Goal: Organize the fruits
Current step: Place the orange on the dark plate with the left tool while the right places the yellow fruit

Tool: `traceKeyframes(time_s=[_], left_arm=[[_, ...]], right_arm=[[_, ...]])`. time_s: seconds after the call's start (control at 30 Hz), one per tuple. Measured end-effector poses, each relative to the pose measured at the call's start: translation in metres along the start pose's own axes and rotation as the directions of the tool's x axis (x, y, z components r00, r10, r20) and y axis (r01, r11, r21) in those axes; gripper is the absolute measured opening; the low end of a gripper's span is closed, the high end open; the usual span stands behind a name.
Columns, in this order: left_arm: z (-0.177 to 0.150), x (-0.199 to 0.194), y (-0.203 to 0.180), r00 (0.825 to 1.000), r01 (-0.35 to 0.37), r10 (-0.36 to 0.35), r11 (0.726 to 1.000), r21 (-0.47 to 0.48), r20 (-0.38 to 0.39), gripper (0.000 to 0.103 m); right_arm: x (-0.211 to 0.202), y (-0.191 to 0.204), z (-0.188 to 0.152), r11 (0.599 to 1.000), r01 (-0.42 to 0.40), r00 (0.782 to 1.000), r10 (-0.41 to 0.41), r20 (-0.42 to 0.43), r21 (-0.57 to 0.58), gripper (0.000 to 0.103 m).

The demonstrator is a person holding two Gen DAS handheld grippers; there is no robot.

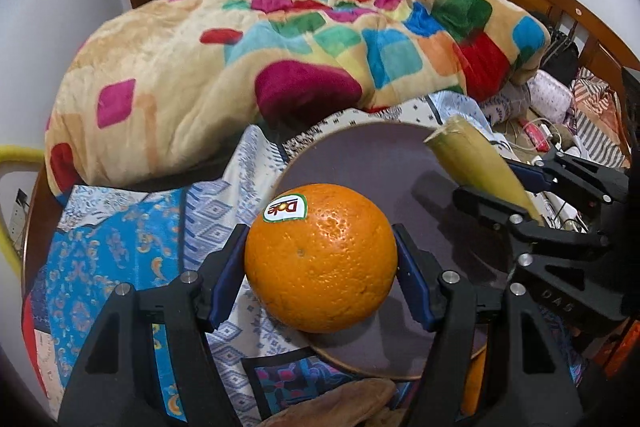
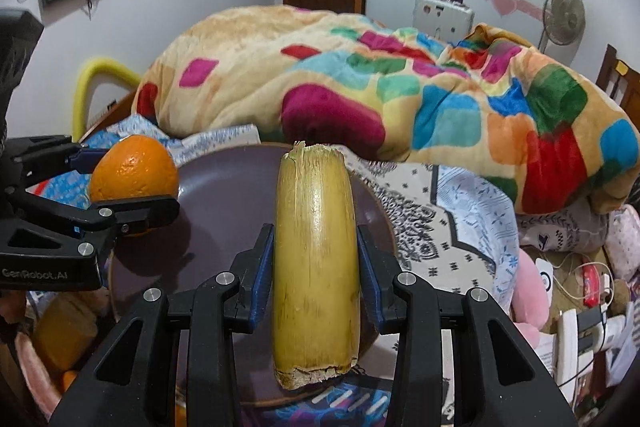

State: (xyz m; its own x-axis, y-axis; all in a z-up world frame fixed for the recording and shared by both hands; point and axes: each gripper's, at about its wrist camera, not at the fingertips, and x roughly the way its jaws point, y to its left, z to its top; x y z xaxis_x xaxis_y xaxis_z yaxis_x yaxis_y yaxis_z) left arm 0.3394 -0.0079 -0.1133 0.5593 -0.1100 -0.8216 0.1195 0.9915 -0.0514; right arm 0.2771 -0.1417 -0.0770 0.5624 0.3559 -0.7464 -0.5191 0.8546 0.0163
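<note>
Our left gripper (image 1: 320, 259) squeezes the orange (image 1: 320, 257), and our right gripper (image 2: 316, 259) squeezes the yellow stalk piece (image 2: 316, 267). Both hang over the plate (image 2: 224, 187). If we let go high up, the orange may roll off.

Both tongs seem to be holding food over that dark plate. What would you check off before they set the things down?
1. Left tongs grip the orange firmly: ok, pads on both sides.
2. Right tongs grip the yellow stalk piece: ok.
3. Bare room on the plate: ok.
4. Plate sitting level on the patterned cloth: cannot tell.
5. The two tongs apart from each other: ok.
6. Fruits lifted off the plate: cannot tell.
</note>
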Motion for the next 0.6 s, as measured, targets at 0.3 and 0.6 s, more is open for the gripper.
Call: traceKeyframes(time_s=[0.3, 0.6], left_arm=[[0.001, 0.011, -0.004, 0.999, 0.006, -0.004, 1.000, 0.025, -0.052, 0.069], [0.004, 0.002, 0.000, 1.000, 0.024, -0.024, 1.000, 0.007, -0.011, 0.084]], right_arm=[[0.008, 0.004, 0.001, 1.000, -0.001, 0.999, 0.001, -0.033, -0.011, 0.036], [-0.003, 0.004, 0.001, 1.000, 0.014, 1.000, -0.014, -0.014, -0.012, 0.039]])
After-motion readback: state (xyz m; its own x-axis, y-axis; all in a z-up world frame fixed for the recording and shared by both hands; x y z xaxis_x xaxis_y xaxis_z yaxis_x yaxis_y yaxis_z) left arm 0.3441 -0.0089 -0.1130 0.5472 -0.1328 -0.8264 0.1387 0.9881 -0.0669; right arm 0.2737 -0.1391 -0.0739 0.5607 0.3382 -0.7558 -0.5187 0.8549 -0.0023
